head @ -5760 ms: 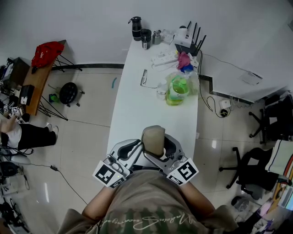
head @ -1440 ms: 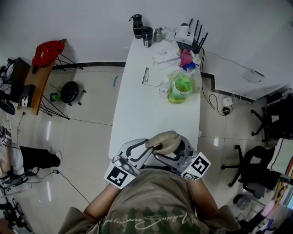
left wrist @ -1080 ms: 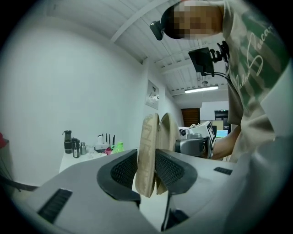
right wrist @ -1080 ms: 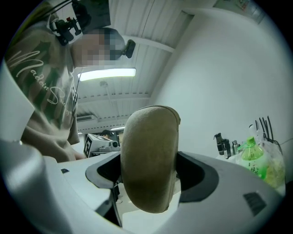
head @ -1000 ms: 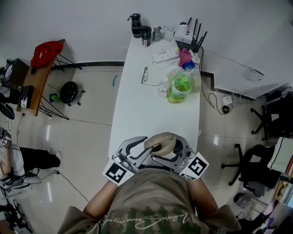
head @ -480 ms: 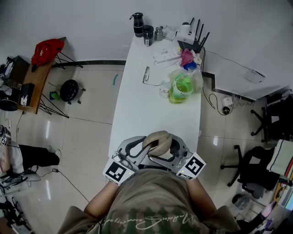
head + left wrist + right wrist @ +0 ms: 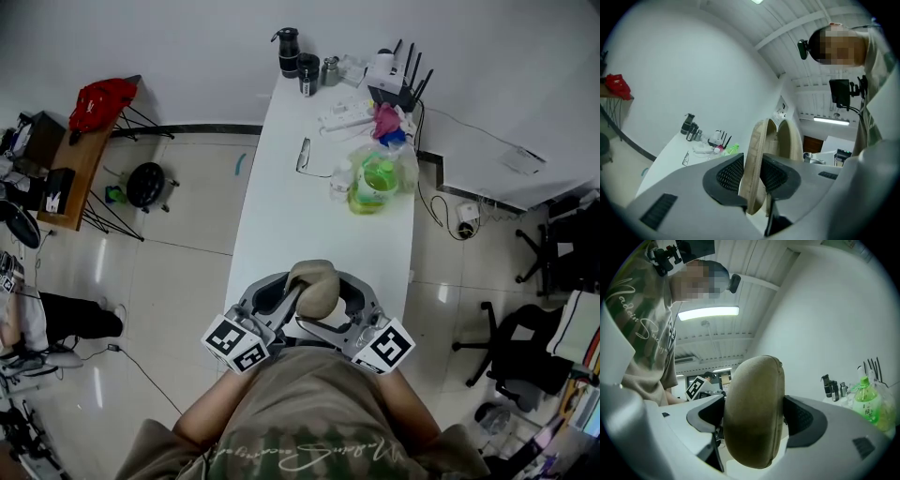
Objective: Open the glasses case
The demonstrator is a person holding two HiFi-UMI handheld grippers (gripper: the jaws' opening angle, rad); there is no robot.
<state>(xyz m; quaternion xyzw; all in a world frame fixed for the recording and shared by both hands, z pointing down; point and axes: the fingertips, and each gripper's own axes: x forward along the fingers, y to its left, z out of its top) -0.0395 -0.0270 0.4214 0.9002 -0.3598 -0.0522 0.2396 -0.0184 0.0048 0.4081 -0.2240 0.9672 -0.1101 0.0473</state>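
Observation:
A tan glasses case (image 7: 312, 284) hangs above the near end of the white table (image 7: 281, 216), held between both grippers. In the left gripper view the case (image 7: 760, 150) stands open a crack, its two shells splayed in a narrow V. My left gripper (image 7: 752, 177) has just been closing and clamps the rim of one shell between its black pads (image 7: 729, 176). My right gripper (image 7: 754, 420) is shut across the other, rounded shell (image 7: 754, 413). In the head view the left gripper (image 7: 287, 292) and the right gripper (image 7: 339, 298) flank the case close to the person's chest.
Farther along the table lie a pair of glasses (image 7: 302, 155) and a green bottle in a plastic bag (image 7: 375, 183), with a power strip, a router and dark flasks (image 7: 298, 61) at the far end. A red bag (image 7: 101, 98) sits on a side table at left. Office chairs stand at right.
The left gripper has rolled and shifted a little, and the case has turned from lying across the grippers to pointing away along the table. The right gripper has stayed put.

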